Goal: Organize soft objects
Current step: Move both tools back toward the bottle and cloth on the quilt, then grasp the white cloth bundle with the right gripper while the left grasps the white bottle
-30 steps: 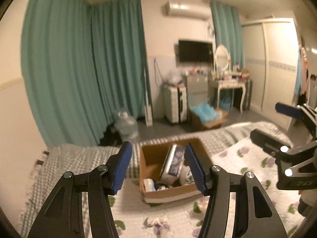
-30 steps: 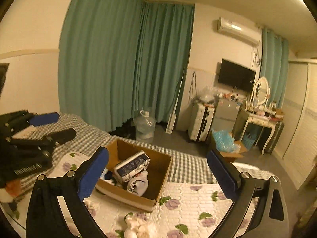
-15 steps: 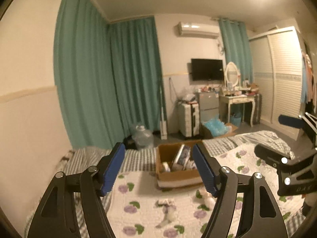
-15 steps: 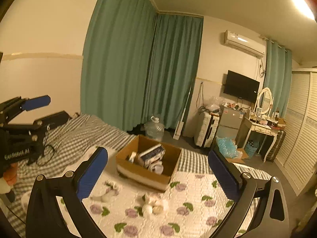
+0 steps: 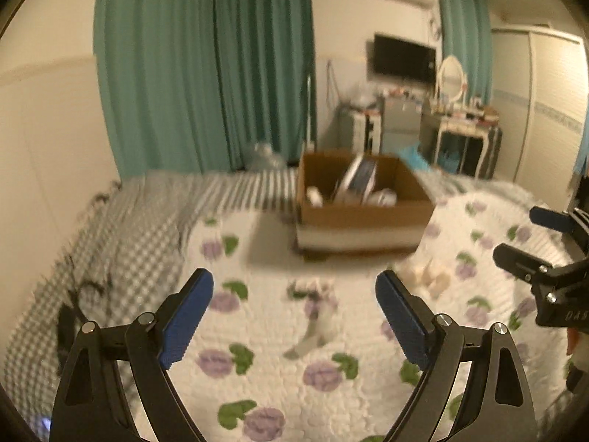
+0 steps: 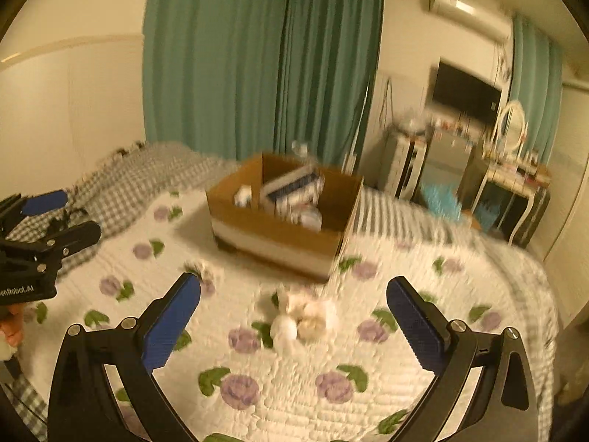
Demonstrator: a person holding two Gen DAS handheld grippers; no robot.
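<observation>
left wrist view takes in the bed under a white quilted cover printed with purple flowers (image 5: 324, 375), then the brown cardboard box (image 5: 362, 217) standing on it, already holding a few items. nearer lies a small pale soft toy (image 5: 318, 326), and to its right a cluster of cream plush balls (image 5: 429, 278), both loose on the cover, near the box but apart from it. the left gripper (image 5: 294, 320) has just been opening; its blue pads stand wide with nothing between them, the toy lying beyond. right wrist view shows the right gripper (image 6: 294, 326) equally wide and empty, framing the same balls (image 6: 303, 318). i judge this the approach step: 2 pickups remain, each calling for a descent until the pads straddle the soft thing, then a gentle close.
</observation>
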